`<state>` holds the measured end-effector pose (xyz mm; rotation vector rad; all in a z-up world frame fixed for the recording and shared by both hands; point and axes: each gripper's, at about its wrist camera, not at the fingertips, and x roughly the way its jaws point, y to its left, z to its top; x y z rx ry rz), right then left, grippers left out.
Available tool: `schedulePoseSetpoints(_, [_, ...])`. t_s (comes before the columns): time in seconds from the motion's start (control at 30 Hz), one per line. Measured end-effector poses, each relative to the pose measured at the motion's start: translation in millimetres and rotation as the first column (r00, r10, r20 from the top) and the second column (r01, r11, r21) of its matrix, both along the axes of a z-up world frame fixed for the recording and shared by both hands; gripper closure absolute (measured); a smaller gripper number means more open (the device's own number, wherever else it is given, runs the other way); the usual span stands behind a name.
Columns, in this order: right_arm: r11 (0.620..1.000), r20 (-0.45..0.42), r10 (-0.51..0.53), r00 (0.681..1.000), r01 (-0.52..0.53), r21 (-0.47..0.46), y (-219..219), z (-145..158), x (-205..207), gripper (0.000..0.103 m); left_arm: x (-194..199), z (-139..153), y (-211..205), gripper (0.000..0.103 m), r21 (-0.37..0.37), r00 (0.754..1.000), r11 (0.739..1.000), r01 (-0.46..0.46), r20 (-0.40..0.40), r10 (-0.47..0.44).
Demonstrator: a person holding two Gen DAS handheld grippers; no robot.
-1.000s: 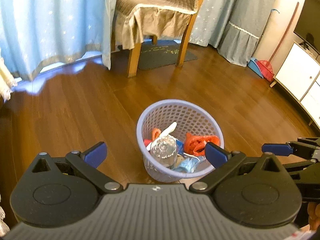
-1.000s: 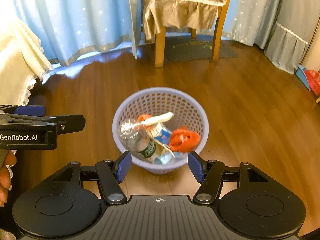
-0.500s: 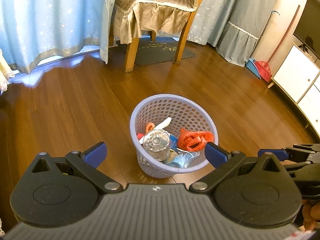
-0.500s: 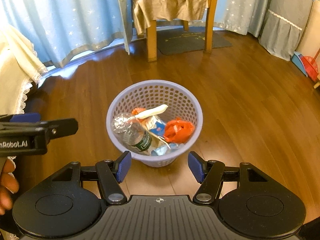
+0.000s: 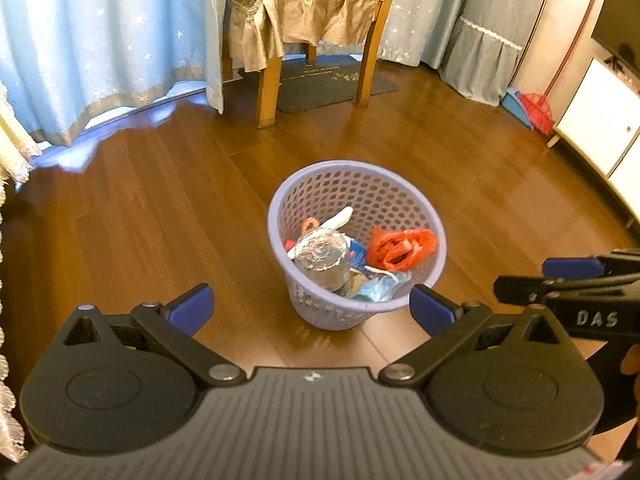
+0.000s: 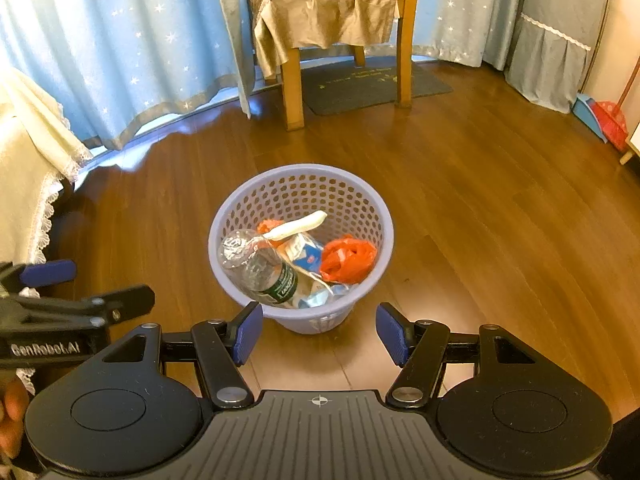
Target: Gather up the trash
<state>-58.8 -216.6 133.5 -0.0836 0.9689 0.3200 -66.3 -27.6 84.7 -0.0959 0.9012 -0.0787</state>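
Note:
A lilac perforated basket (image 5: pixel 400 190) (image 6: pixel 348 196) stands on the wood floor, holding a crushed clear plastic bottle (image 5: pixel 322 256) (image 6: pixel 260 264), an orange plastic bag (image 5: pixel 400 246) (image 6: pixel 346 258), a white wrapper (image 6: pixel 298 226) and blue-white packaging (image 6: pixel 306 252). My left gripper (image 5: pixel 310 310) is open and empty, held back from the basket's near side. My right gripper (image 6: pixel 318 332) is also open and empty, just short of the basket. Each gripper shows at the edge of the other's view.
A wooden chair (image 6: pixel 336 28) with a brown cover stands on a dark mat (image 6: pixel 372 88) behind the basket. Blue curtains (image 5: pixel 100 40) line the back wall. A cream lace cloth (image 6: pixel 28 184) hangs at left. A red broom (image 5: pixel 538 108) and white cabinet (image 5: pixel 596 120) are at right.
Both grippers have drawn back and risen from the basket, so it looks smaller and farther. The trash inside has stayed in place.

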Motion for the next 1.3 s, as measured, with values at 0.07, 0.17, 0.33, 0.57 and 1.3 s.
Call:
schedulePoseSetpoints(0.07, [1.000, 0.002, -0.004, 1.000, 0.004, 0.009, 0, 1, 1, 0.043, -3, -3, -2, 0.001, 0.005, 1.000, 1.000, 0.000, -0.004, 0.000])
schedulePoseSetpoints(0.17, [1.000, 0.001, -0.001, 1.000, 0.001, 0.011, 1, 0, 0, 0.043, -3, -8, -3, 0.001, 0.002, 1.000, 1.000, -0.002, -0.019, 0.002])
schedulePoseSetpoints(0.33, [1.000, -0.004, 0.000, 1.000, 0.000, 0.010, 1, -1, -1, 0.043, -3, -11, -3, 0.001, 0.007, 1.000, 1.000, -0.012, -0.025, 0.012])
schedulePoseSetpoints(0.57, [1.000, -0.006, 0.006, 1.000, -0.006, 0.005, 2, -1, -1, 0.043, -3, -12, -4, 0.001, 0.017, 1.000, 1.000, -0.024, -0.020, 0.024])
schedulePoseSetpoints(1.3, [1.000, -0.004, 0.013, 1.000, -0.013, -0.002, 4, -3, -3, 0.043, -3, -12, -4, 0.001, 0.017, 0.999, 0.999, -0.044, -0.020, 0.044])
